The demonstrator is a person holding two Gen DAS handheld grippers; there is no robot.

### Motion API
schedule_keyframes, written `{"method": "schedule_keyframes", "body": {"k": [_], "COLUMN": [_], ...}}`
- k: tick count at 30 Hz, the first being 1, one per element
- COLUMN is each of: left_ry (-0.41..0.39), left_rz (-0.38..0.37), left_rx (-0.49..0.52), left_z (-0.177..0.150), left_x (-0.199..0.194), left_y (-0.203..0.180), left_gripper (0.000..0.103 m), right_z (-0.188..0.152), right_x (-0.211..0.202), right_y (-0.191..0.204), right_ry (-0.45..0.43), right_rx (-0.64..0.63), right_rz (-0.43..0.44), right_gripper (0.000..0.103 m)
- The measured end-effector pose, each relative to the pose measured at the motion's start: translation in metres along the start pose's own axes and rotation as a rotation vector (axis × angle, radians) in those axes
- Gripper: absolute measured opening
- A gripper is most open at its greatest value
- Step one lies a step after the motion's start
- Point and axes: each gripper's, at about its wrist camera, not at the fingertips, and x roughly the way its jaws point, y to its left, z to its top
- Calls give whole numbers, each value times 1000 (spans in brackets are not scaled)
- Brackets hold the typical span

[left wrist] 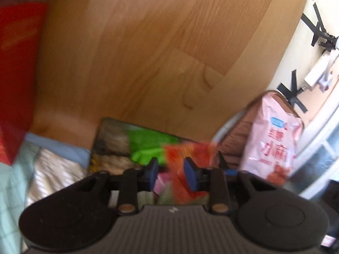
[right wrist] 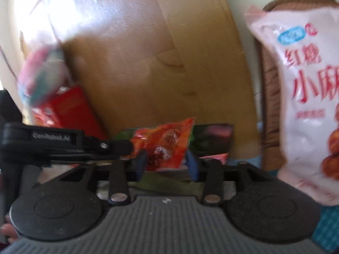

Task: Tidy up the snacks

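A small orange-red snack packet (left wrist: 186, 169) sits between the blue pads of my left gripper (left wrist: 171, 173), which is shut on it. The same packet (right wrist: 167, 144) shows in the right wrist view between the blue pads of my right gripper (right wrist: 167, 165), whose jaws stand apart around it; whether they touch it is unclear. The left gripper's black arm (right wrist: 63, 142) reaches the packet from the left. Under the packet lies a dark box (left wrist: 118, 146) with a green packet (left wrist: 148, 148) in it. A big pink snack bag (left wrist: 273, 141) stands at the right, and it also fills the right of the right wrist view (right wrist: 305, 97).
A tall wooden panel (left wrist: 159, 53) stands behind everything. A red box (left wrist: 17, 74) is at the left, also seen in the right wrist view (right wrist: 74, 110) with a pink-teal bag (right wrist: 42, 78) above it. A brown woven basket (left wrist: 239, 135) is behind the pink bag. Bedding (left wrist: 42, 169) lies below left.
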Motion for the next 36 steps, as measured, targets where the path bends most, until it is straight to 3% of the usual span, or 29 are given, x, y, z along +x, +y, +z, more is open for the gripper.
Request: {"method": "schedule_keyframes", "body": {"k": [2, 4, 9, 12, 16, 19, 20, 28, 36], "left_ry": [-21, -28, -66, -88, -76, -66, -67, -48, -48], "left_rz": [42, 82, 158, 213, 280, 344, 364, 438, 470], "left_rx": [24, 49, 139, 201, 259, 315, 329, 324, 332], "left_z": [-5, -12, -42, -67, -101, -125, -133, -175, -199], "left_x": [-7, -15, -53, -75, -99, -111, -115, -141, -161], "left_y": [-1, -5, -24, -37, -46, -54, -56, -61, -68], "left_gripper": [34, 35, 45, 55, 63, 87, 91, 103, 103], "right_z": [-5, -11, -31, -56, -88, -103, -107, -137, -156], "right_x": [-13, -25, -63, -89, -113, -128, -132, -154, -177], "right_y": [2, 4, 20, 38, 52, 59, 61, 64, 77], "right_ry": [-74, -101, -82, -80, -32, -11, -9, 34, 13], "right_rx": [-21, -45, -81, -105, -76, -43, -35, 64, 44], "right_rz": [-41, -79, -86, -99, -98, -109, -118, -155, -170], "right_gripper": [79, 79, 79, 91, 96, 98, 100, 103, 103]}}
